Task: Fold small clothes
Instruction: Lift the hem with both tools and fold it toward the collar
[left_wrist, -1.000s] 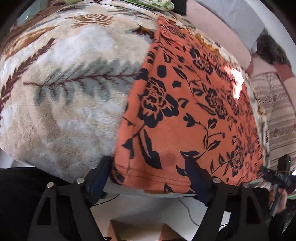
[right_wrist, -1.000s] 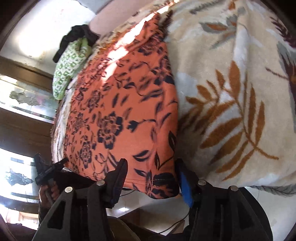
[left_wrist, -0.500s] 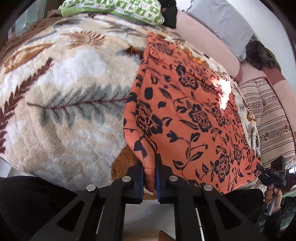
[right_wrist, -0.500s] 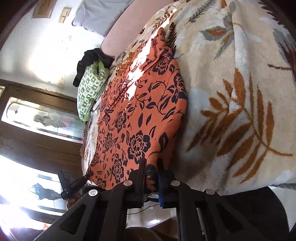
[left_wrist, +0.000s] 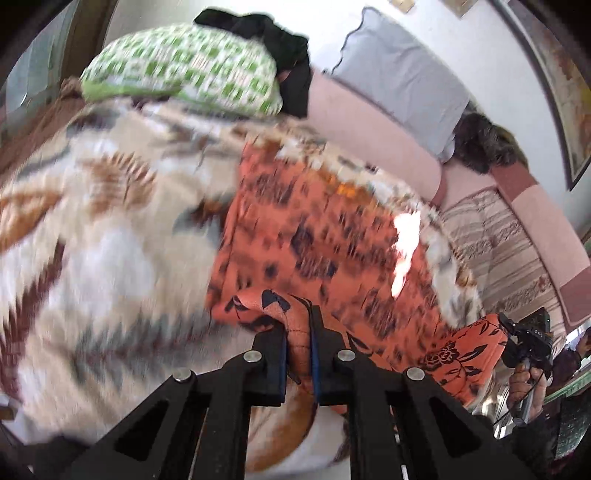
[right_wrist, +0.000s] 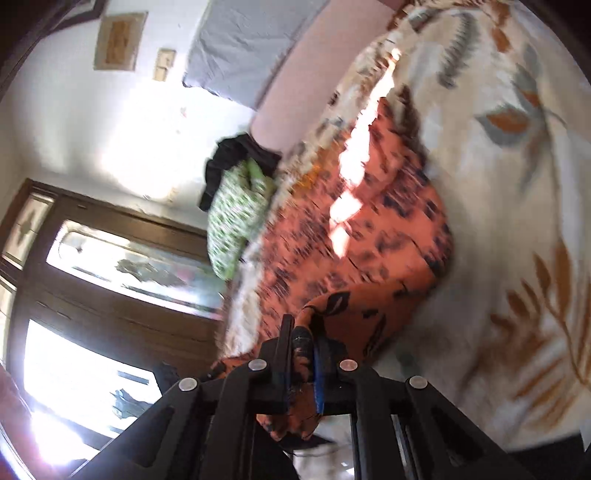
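Both tools are pinching the orange floral garment (left_wrist: 317, 251) by its near corners, left tool (left_wrist: 298, 325) and right tool (right_wrist: 301, 341), lifting that edge off the bed's leaf-print blanket (left_wrist: 92, 240); the first fold looks underway, and next it calls for carrying both corners evenly toward the far edge.

Left tongs (left_wrist: 298, 334) clamped tight; right tongs (right_wrist: 301, 341) clamped tight.
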